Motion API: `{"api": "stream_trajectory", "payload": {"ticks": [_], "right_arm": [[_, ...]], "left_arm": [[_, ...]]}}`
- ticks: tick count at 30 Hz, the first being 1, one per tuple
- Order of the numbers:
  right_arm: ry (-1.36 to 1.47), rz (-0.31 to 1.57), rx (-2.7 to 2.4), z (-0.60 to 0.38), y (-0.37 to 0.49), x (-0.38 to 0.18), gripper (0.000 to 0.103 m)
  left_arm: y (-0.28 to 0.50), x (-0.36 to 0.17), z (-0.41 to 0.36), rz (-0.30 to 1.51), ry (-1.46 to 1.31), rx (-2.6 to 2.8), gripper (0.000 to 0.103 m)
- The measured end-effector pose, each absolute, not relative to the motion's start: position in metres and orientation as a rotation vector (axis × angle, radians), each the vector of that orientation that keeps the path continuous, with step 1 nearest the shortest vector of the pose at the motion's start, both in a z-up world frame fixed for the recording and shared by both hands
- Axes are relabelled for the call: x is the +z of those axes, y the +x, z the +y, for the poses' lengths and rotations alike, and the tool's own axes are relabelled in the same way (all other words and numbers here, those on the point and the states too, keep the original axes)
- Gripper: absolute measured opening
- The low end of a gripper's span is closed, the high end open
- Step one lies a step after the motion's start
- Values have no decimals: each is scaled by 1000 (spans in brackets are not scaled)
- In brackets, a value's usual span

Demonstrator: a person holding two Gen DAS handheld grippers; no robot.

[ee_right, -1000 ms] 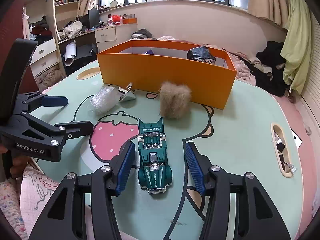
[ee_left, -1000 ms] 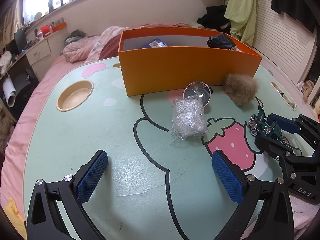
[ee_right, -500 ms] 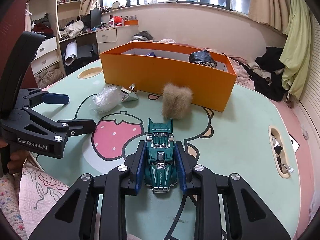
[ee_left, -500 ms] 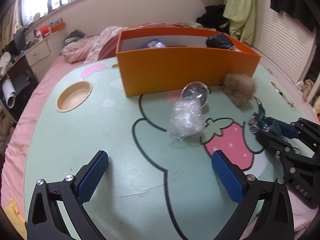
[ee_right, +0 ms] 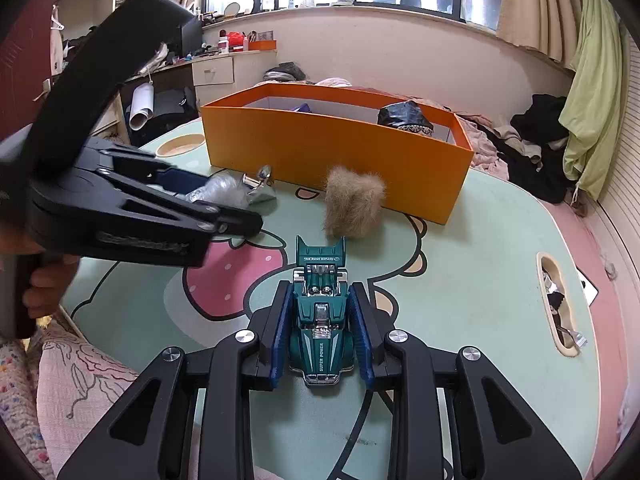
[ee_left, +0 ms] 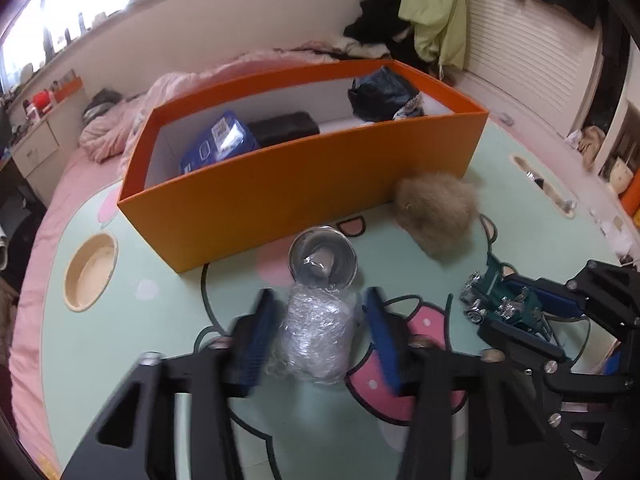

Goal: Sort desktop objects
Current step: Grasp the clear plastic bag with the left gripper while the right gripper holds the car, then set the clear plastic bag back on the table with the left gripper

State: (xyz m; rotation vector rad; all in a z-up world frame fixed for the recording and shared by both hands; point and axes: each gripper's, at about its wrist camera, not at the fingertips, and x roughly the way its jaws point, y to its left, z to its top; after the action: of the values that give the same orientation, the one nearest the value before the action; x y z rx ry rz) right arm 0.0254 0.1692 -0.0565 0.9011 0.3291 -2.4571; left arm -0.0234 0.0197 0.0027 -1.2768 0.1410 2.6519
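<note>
My right gripper [ee_right: 322,334] has its two blue pads pressed on both flanks of the green toy car [ee_right: 321,322], which rests on the table [ee_right: 472,264] with its nose toward my camera. My left gripper [ee_left: 320,334] is half open around the crinkled plastic bundle [ee_left: 316,338]: a thin gap shows at each pad, so I judge it does not grip yet.

The orange box [ee_left: 304,184] stands behind, with a blue pack [ee_left: 218,146], a black case [ee_left: 284,128] and a dark bag [ee_left: 380,94] already inside.

To do this step well, I think I must close the left side slowly, because the bundle looks soft and it may squash or slide out. The shiny metal cup [ee_left: 323,266] lies just beyond the bundle, maybe touching it, so I should lift straight up, not push forward. The car I should raise high enough to pass over the box wall and keep clear of the furry brown ball [ee_right: 354,206] in front of it.
</note>
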Motion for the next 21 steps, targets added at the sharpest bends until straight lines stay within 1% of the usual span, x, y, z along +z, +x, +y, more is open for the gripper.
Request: {"api": "stream_trajectory", "payload": {"ticks": [2,7,11,13,14,15,16,17,18,20,21], "right_arm": [[902,329,-2457,169,25,-57,29],[902,329,-2457,169,25,-57,29],[903,326,-2456,169,25,-57,29],[903,327,-2456,169,25,-57,29],[903,328,-2457,169,25,-57,29],[903,329,-2458,169,24,-57,29],[903,329,-2459,169,25,-57,30],[904,328,-2464,170,24,-56,34],[908,324,-2471,171,24,-56,37],[921,307,-2482,174,23,-57,56],[928,299,-2483,175,22,-57,57]], "left_arm": [[-16,7,16,99,-1243,2644,31],[19,19,9,124,-1171,2676,31],[32,12,6,129,-1165,2709,32],[29,8,4,85,-1171,2696,34],[27,8,2,56,-1177,2690,46],[28,5,0,49,-1177,2699,68],[29,4,0,46,-1172,2713,78],[31,3,-1,45,-1165,2722,88],[34,2,-2,43,-1151,2727,88],[36,-1,-3,41,-1144,2727,88],[35,-2,-3,39,-1157,2724,89]]}}
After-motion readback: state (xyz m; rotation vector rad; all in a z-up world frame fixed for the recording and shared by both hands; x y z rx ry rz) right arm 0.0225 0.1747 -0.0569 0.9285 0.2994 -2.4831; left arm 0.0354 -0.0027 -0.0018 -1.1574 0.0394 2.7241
